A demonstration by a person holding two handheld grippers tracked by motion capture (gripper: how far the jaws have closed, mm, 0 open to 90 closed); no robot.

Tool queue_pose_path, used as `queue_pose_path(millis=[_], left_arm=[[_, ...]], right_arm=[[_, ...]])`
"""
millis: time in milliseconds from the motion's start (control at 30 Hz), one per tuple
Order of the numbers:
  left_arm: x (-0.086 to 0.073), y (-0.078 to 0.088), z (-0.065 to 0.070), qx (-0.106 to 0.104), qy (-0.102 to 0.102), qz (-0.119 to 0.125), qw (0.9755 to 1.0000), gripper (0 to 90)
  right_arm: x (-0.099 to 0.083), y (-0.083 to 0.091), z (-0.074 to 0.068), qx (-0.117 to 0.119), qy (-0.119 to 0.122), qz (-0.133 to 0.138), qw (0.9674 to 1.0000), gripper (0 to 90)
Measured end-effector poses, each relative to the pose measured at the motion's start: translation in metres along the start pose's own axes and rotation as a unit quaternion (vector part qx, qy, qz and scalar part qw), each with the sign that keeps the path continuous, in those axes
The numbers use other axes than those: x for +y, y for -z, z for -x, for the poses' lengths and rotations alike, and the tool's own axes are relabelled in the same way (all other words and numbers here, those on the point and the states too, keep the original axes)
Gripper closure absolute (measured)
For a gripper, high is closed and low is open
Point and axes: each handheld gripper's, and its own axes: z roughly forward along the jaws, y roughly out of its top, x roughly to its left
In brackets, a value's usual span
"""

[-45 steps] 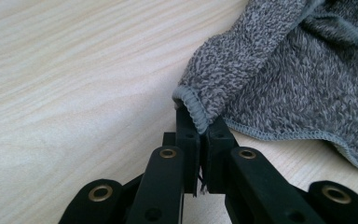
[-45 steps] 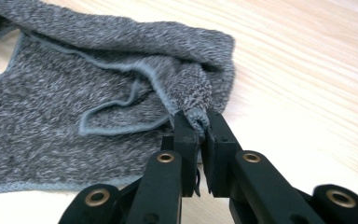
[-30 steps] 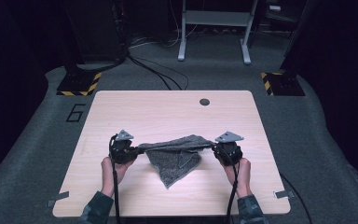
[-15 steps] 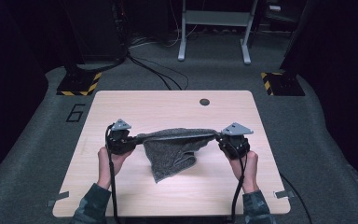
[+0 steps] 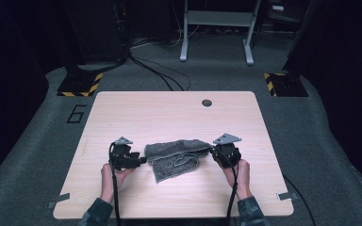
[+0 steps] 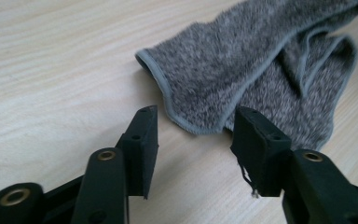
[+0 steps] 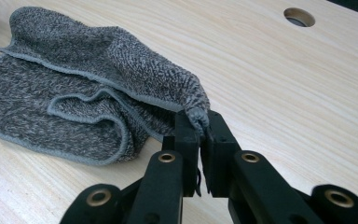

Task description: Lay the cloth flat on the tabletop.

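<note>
On the near half of the pale wooden table (image 5: pixel 136 113), a grey knitted cloth with a lighter hemmed edge (image 5: pixel 176 157) lies loosely folded between your two hands. Your left gripper (image 6: pixel 193 133) has just been opening its jaws; they now stand apart with nothing between them, the cloth's left corner lying on the wood just beyond the tips. Your right gripper (image 7: pixel 199 133) is clamped on the cloth's right corner, a small tuft pinched between the pads. To finish laying the cloth well, I judge you should lower that right corner until it rests flat, then part the jaws and draw back level, so the fold is not dragged askew.
</note>
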Motion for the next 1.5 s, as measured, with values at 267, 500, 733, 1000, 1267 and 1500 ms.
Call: queue_pose_path(millis=[267,500,733,1000,1267,1500], left_arm=[[0.004,-0.021,0.017,0.028,-0.064,-0.031,0.9971,48.6],[0.006,-0.032,0.012,0.038,-0.072,-0.046,0.9956,63.6],[0.006,-0.032,0.009,0.041,-0.075,-0.031,0.9959,86.6],[0.011,-0.018,0.014,0.055,-0.088,-0.01,0.9946,88.4],[0.019,0.007,0.012,0.056,-0.082,0.034,0.9945,89.0],[0.019,0.021,0.015,0.052,-0.082,0.055,0.9937,89.1]], right_arm=[[-0.003,-0.004,-0.002,0.004,-0.004,-0.009,0.9999,85.3],[-0.007,-0.007,0.0,0.007,-0.008,-0.014,0.9998,85.4],[-0.009,-0.007,0.002,0.007,-0.009,-0.015,0.9998,85.4],[-0.009,-0.003,0.004,0.006,-0.017,-0.009,0.9998,85.3],[-0.011,0.005,0.012,0.011,-0.021,-0.001,0.9997,84.8],[-0.012,0.011,0.013,0.016,-0.015,0.001,0.9998,85.2]])
